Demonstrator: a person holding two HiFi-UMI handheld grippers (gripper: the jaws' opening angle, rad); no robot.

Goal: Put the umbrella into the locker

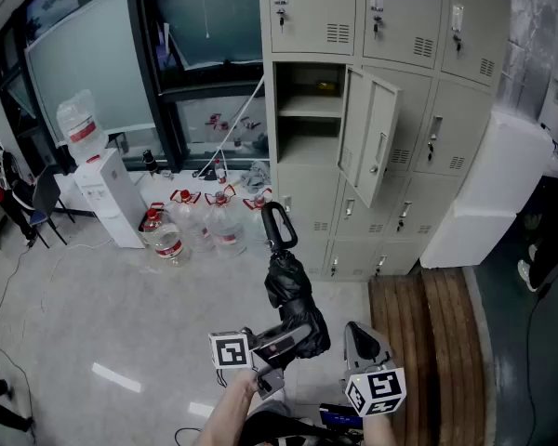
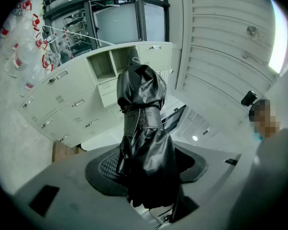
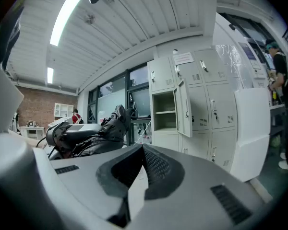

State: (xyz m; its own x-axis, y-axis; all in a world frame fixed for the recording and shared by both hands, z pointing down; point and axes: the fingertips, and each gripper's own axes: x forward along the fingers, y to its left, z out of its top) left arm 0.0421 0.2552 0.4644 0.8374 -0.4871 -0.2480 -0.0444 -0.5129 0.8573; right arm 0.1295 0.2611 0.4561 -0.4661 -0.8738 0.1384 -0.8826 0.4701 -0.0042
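A black folded umbrella [image 1: 287, 284] rises from my left gripper [image 1: 294, 338], which is shut on its lower, bunched fabric. Its looped handle [image 1: 277, 226] points toward the lockers. In the left gripper view the umbrella [image 2: 143, 128] fills the space between the pads [image 2: 105, 164] and hides most of them. The beige locker bank has one open compartment [image 1: 307, 110] with a shelf, its door [image 1: 372, 137] swung out to the right. My right gripper [image 1: 358, 342] is low beside the left one, shut and empty. In its own view the right gripper [image 3: 141, 150] faces the open compartment [image 3: 164, 110].
Several large water bottles [image 1: 200, 221] and a white water dispenser [image 1: 102, 189] stand on the floor left of the lockers. A big white box [image 1: 488, 193] leans at the right. Wooden flooring [image 1: 428, 314] lies before the lockers. A person [image 3: 281, 75] stands far right.
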